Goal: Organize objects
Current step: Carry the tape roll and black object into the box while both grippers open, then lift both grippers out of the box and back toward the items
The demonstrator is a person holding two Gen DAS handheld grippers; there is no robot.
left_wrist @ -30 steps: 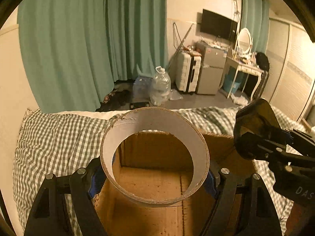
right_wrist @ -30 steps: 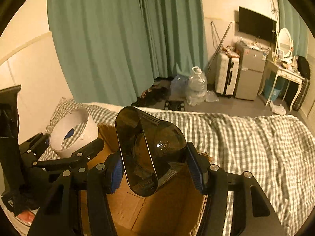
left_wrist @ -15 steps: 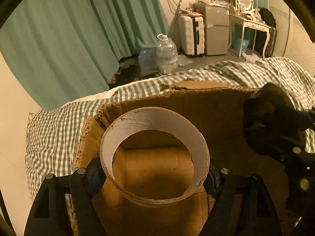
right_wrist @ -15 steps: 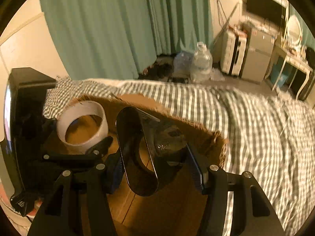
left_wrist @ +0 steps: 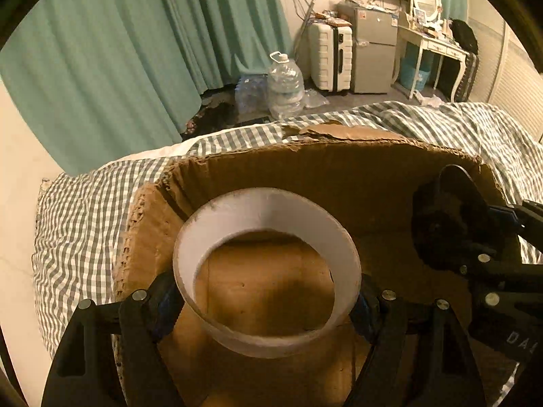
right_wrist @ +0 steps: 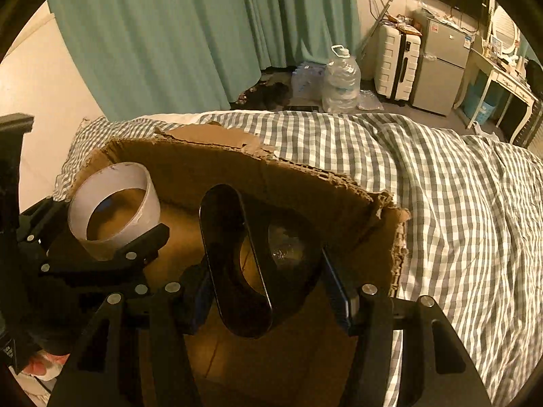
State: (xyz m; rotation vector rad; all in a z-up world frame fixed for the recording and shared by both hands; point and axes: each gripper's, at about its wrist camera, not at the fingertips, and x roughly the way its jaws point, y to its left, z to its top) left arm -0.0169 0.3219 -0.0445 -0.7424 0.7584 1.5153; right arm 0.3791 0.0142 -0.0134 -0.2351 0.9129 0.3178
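My left gripper [left_wrist: 266,300] is shut on a wide white tape roll [left_wrist: 237,224] and holds it upright inside an open cardboard box [left_wrist: 339,169] on the bed. The roll also shows in the right wrist view [right_wrist: 135,173], at the box's left side. My right gripper [right_wrist: 264,291] is shut on a dark glossy oval container [right_wrist: 220,237] and holds it inside the same box [right_wrist: 190,166], to the right of the roll. The container and right gripper show at the right of the left wrist view [left_wrist: 444,224].
The box has torn edges and sits on a green checked bedspread [right_wrist: 441,186]. Beyond the bed are teal curtains [left_wrist: 135,51], water bottles [left_wrist: 285,84], a white suitcase [left_wrist: 331,56], a small fridge [left_wrist: 373,54] and a white desk [left_wrist: 434,51]. A wall lies to the left.
Both grippers have lowered with their objects from above the box rim to down inside the box. The box's far wall now rises above the roll and the container.
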